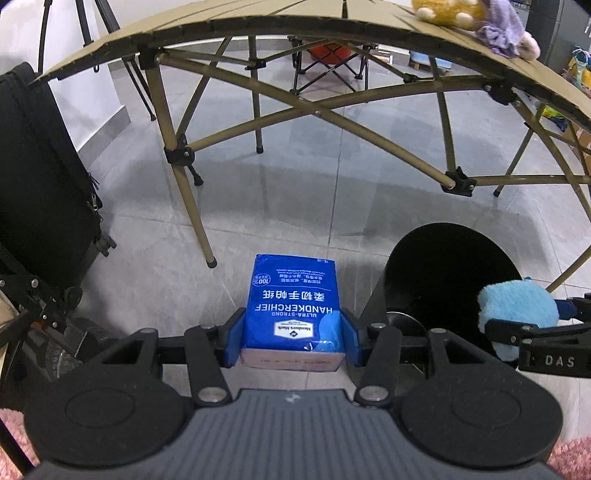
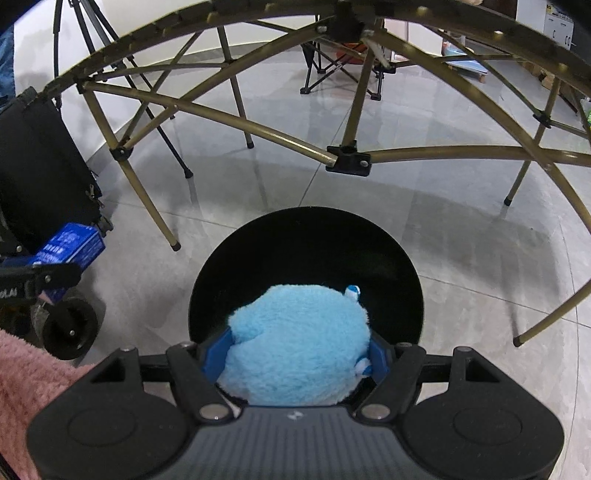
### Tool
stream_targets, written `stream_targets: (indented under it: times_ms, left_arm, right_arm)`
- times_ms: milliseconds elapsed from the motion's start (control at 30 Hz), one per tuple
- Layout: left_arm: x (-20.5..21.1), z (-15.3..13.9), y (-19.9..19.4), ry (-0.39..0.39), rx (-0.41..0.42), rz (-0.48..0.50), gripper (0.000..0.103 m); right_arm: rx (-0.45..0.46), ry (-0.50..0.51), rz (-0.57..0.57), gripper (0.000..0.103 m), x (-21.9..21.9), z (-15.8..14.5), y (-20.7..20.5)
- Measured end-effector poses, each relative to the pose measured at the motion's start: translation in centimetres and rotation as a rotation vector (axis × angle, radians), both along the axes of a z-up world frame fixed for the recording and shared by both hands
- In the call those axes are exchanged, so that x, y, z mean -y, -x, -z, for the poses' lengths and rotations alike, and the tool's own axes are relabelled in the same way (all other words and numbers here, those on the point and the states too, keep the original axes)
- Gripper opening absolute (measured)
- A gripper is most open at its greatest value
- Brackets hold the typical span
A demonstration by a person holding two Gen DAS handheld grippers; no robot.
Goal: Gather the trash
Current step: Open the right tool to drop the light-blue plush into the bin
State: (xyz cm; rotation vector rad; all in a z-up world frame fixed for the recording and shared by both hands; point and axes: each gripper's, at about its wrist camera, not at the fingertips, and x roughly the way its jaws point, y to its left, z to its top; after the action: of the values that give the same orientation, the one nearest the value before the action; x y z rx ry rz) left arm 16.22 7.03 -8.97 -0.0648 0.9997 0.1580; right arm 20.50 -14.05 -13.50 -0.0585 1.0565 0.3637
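Two grippers, both loaded. Left gripper (image 1: 291, 334) clamped narrow on blue handkerchief pack (image 1: 293, 306), blue pads (image 1: 236, 338) pressing both sides; pack at lower centre of left view, long axis running away from camera toward frame top, print upside down. Right gripper (image 2: 295, 360) spread wider around blue plush toy (image 2: 295, 343), held at lower centre directly above black bin (image 2: 391, 266) mouth. Left view only: tabletop (image 1: 258, 14) with yellow plush (image 1: 447, 11) upper right. Right view only: black wheel (image 2: 70, 328) lower left, pink sleeve (image 2: 33, 380).
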Motion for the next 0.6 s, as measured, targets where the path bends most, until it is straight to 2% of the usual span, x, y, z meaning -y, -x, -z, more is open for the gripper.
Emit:
stream_targets:
  times_ms: [600]
  left_arm:
    - [-1.1, 1.4, -1.3, -0.009, -0.044, -0.029, 0.053]
  right_arm:
    - [-0.069, 0.051, 0.01, 0.072, -2.0, 3.4, -4.1]
